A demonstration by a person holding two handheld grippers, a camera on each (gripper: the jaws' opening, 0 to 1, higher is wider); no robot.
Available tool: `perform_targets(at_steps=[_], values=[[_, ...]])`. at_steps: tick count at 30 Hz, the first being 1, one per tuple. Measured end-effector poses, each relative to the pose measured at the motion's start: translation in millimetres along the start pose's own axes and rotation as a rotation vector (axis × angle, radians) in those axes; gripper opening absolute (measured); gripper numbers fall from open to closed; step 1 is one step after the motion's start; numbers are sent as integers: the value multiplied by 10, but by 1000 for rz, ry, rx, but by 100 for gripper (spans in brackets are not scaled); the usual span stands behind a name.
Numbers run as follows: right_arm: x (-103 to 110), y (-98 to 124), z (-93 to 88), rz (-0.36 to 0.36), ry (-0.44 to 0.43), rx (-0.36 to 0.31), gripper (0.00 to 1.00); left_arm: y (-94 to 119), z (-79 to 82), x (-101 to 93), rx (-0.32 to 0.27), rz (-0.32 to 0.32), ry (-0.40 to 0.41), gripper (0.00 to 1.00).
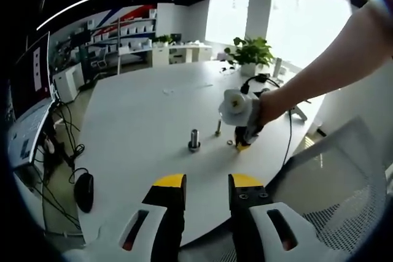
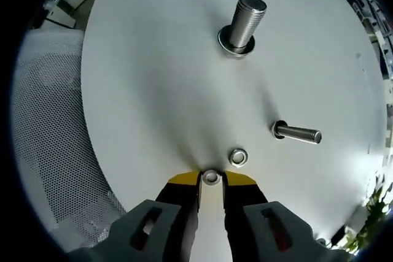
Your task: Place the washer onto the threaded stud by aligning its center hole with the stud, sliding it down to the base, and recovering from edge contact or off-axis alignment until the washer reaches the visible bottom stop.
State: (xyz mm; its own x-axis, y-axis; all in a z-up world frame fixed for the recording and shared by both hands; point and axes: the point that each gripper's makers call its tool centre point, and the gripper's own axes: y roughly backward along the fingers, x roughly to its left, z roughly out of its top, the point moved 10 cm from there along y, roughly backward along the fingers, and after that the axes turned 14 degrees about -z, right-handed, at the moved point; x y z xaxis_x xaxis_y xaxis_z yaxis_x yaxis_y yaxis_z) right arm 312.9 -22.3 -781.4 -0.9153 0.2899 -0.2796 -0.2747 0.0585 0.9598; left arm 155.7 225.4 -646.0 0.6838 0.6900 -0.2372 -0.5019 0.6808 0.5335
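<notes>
Surface (image 2: 141,90): matt white, smooth. Large threaded stud (image 2: 247,23): bright metal, ridged thread, dull sheen. Small bolt (image 2: 298,132): polished metal. Washer (image 2: 211,178) between right claw (image 2: 211,180) tips: shiny metal. Second washer (image 2: 237,157): shiny metal. Claw tips: yellow, matt; bodies grey plastic. Chair back (image 1: 344,170): grey mesh fabric.

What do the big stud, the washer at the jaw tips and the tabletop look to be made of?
Big threaded stud: bright steel, judging by its shiny thread ridges. Washer between the right gripper tips: silvery metal, glinting. Table: matte white, probably laminate; the material is unclear.
</notes>
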Motion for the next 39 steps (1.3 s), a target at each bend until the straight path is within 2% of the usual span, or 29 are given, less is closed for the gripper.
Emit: perform_targets(at_steps=[6, 10, 14, 20, 24, 26, 29, 33, 34, 36, 39], values=[[-5, 18, -116, 13, 61, -119, 16, -3, -3, -4, 4, -1, -5, 25], [-30, 4, -155, 28, 52, -143, 16, 0, -1, -3, 2, 1, -3, 25], [-45, -8, -172, 38, 98, -132, 17, -3, 0, -4, 5, 0, -7, 25], [-30, 8, -210, 36, 66, -131, 18, 5, 2, -2, 3, 7, -10, 25], [-38, -10, -150, 32, 61, -87, 18, 1, 2, 0, 9, 10, -12, 25], [-26, -6, -117, 21, 25, -42, 17, -4, -3, -6, 16, 11, -17, 25], [-32, -2, -119, 22, -2, -40, 17, -3, -5, -3, 20, 16, -16, 25], [-55, -4, -145, 47, -166, -60, 17, -6, -6, -1, 25, 17, -18, 25], [-59, -3, -155, 47, -155, -68, 17, -8, -9, -2, 28, 18, -20, 25], [-38, 6, -136, 36, -61, -81, 17, -8, -10, 0, 31, 21, -22, 25], [-29, 0, -96, 38, -41, -55, 17, -10, -13, 1, 36, 22, -21, 25]])
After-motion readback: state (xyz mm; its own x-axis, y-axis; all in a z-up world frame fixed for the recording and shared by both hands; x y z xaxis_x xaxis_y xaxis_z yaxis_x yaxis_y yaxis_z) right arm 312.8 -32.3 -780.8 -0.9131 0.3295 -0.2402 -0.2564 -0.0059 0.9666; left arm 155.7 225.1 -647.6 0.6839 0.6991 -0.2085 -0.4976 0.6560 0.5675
